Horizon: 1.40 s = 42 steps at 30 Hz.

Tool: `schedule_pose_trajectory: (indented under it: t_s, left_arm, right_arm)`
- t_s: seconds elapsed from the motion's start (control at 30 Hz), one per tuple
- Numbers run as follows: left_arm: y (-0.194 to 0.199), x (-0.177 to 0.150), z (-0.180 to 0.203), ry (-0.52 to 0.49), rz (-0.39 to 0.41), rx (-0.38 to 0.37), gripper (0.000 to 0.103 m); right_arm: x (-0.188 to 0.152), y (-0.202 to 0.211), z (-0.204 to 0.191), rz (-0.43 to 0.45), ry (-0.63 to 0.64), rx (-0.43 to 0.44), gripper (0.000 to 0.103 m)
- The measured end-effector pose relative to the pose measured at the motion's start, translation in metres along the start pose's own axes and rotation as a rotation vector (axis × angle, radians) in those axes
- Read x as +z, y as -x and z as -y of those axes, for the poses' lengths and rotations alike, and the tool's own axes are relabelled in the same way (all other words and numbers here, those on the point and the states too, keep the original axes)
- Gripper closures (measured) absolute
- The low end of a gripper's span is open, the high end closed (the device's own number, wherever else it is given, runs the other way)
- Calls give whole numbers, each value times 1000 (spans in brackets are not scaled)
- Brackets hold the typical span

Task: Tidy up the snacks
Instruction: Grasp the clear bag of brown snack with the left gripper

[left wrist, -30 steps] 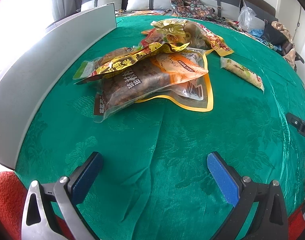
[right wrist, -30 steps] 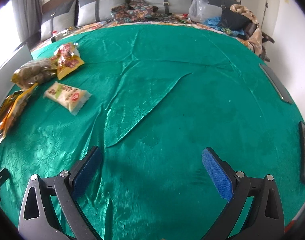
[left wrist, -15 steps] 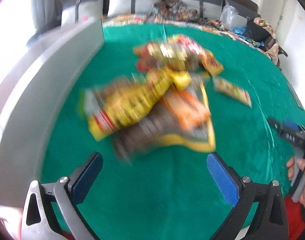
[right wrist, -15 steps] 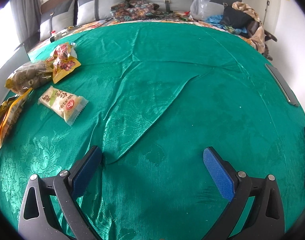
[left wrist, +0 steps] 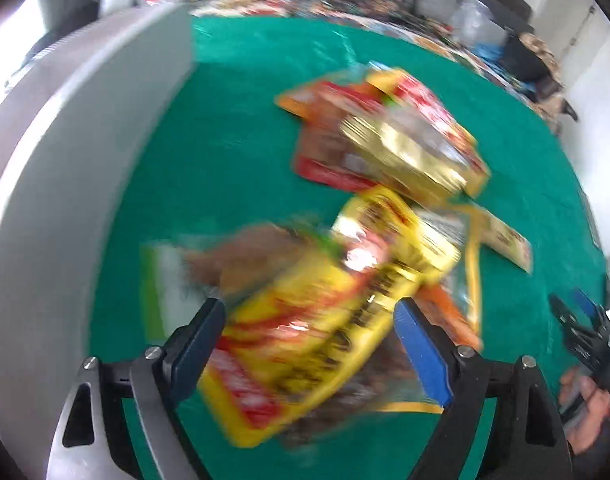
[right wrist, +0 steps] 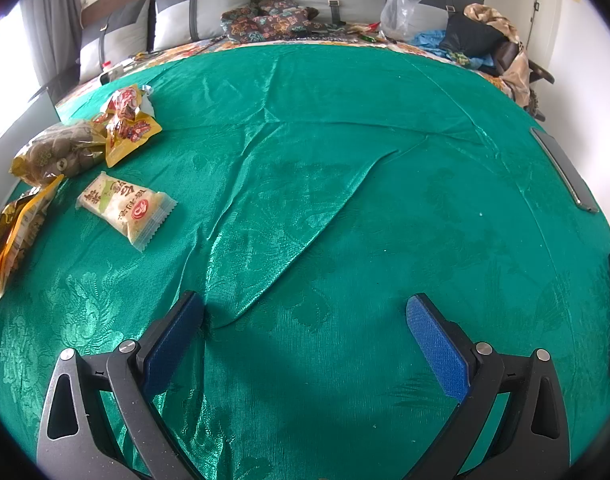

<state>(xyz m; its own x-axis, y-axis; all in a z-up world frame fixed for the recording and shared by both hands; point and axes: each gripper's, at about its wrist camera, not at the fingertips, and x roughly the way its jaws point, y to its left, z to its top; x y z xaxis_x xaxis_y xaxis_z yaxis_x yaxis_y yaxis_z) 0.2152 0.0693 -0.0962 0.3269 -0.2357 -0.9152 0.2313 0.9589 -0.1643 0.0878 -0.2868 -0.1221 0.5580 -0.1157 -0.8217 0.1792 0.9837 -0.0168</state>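
Hovering over the snack pile (left wrist: 369,240) near the green cloth's (right wrist: 345,184) left edge, left gripper (left wrist: 309,340), fingers apart, straddles a yellow packet (left wrist: 317,328); blurred. Right gripper (right wrist: 305,340) spread wide over bare cloth, pale packet (right wrist: 125,204) well left.

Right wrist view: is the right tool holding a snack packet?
No, the right tool is open over bare green cloth, and the nearest packet lies apart, far left.

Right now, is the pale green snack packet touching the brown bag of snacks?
Apart. The right wrist view shows green cloth between the pale green packet and the brown bag.
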Motion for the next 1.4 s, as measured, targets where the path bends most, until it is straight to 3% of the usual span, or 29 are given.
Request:
schedule_pose_trajectory:
  t_s: [0.07, 0.1, 0.17, 0.3, 0.43, 0.53, 0.6, 0.83, 0.97, 1.13, 1.23, 1.3, 1.4]
  left_arm:
    - [-5, -11, 36, -124, 46, 51, 5]
    - [-5, -14, 48, -154, 54, 39, 0]
    - [-7, -16, 68, -202, 56, 9, 1]
    - [-3, -9, 80, -197, 10, -106, 1]
    - [29, -4, 80, -222, 49, -125, 1]
    - [56, 5, 69, -251, 79, -91, 1]
    - [65, 18, 56, -288, 85, -27, 1]
    - [44, 38, 24, -411, 21, 156, 2]
    - [8, 31, 16, -460, -40, 201, 14]
    - [-28, 26, -3, -381, -94, 211, 20]
    - [-28, 25, -11, -307, -70, 158, 24]
    - [-26, 24, -12, -277, -66, 120, 44]
    - [-22, 17, -12, -245, -37, 155, 47]
  right_arm:
    - [0, 0, 0, 0, 0, 0, 0]
    - [0, 0, 0, 0, 0, 0, 0]
    - [0, 0, 0, 0, 0, 0, 0]
    - [0, 0, 0, 0, 0, 0, 0]
    - [0, 0, 0, 0, 0, 0, 0]
    - [0, 0, 0, 0, 0, 0, 0]
    - [0, 0, 0, 0, 0, 0, 0]
    - [0, 0, 0, 1, 0, 0, 0]
    - [0, 0, 0, 1, 0, 0, 0]
    - [0, 0, 0, 1, 0, 0, 0]
    - [0, 0, 0, 1, 0, 0, 0]
    - [0, 0, 0, 1, 0, 0, 0]
    - [0, 0, 0, 1, 0, 0, 0]
